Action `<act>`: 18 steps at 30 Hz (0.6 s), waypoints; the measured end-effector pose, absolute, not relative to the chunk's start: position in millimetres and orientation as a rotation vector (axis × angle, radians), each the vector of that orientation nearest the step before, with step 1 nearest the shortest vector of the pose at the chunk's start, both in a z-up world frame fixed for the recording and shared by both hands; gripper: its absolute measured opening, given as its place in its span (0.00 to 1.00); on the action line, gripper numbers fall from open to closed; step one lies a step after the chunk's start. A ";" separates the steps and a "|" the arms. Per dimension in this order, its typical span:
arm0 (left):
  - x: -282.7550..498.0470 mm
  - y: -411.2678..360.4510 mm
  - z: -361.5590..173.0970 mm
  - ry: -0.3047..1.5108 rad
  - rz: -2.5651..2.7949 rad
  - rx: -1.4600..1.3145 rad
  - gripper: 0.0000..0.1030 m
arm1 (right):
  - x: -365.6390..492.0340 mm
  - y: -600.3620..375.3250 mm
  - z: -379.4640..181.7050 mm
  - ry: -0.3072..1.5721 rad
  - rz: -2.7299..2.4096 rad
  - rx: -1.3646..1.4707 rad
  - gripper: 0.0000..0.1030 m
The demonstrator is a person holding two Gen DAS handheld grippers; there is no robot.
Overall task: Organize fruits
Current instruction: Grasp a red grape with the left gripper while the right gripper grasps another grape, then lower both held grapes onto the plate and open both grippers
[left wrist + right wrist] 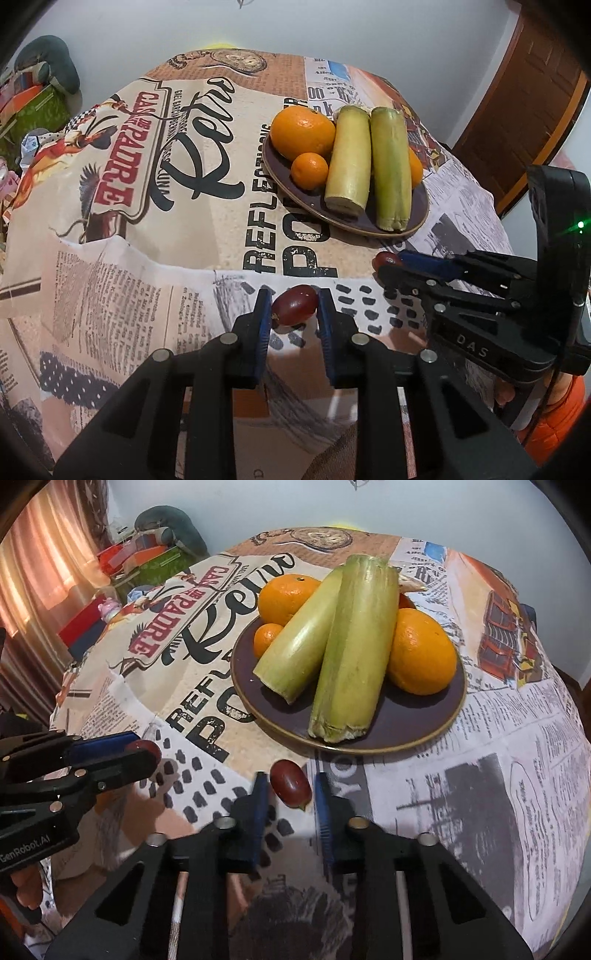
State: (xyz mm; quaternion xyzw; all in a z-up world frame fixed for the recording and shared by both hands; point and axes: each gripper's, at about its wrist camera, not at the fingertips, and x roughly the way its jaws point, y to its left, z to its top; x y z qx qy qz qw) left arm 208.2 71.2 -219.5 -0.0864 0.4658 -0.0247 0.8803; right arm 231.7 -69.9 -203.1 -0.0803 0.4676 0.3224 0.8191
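Observation:
My left gripper [293, 308] is shut on a red grape [295, 304], held just above the printed tablecloth near the table's front edge. In the right wrist view my right gripper [290, 788] holds a second red grape [290, 782] between its blue pads, close to the near rim of a dark plate [369, 747]. The plate [369, 230] carries a large orange [303, 131], a small mandarin [309, 170], another orange [421, 651] and two green cane pieces [391, 170]. Each view shows the other gripper side-on, right gripper [388, 264] and left gripper [146, 751], a grape at its tips.
A newspaper-print cloth [147, 184] covers the round table. Boxes and a grey cushion [147, 550] are piled beyond the table's left side, beside a curtain [33, 572]. A wooden door [524, 103] stands at the back right. An orange sleeve [554, 424] shows behind the right gripper.

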 end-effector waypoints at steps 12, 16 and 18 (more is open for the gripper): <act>218.4 63.0 -209.6 0.946 -0.066 -0.160 0.24 | 229.4 -86.5 -186.1 0.953 0.679 -0.129 0.17; 225.3 57.7 -203.1 0.931 -0.079 -0.149 0.24 | 233.5 -98.6 -176.3 0.922 0.653 -0.101 0.17; 230.5 54.8 -200.9 0.925 -0.086 -0.146 0.24 | 237.1 -103.4 -172.5 0.911 0.641 -0.088 0.17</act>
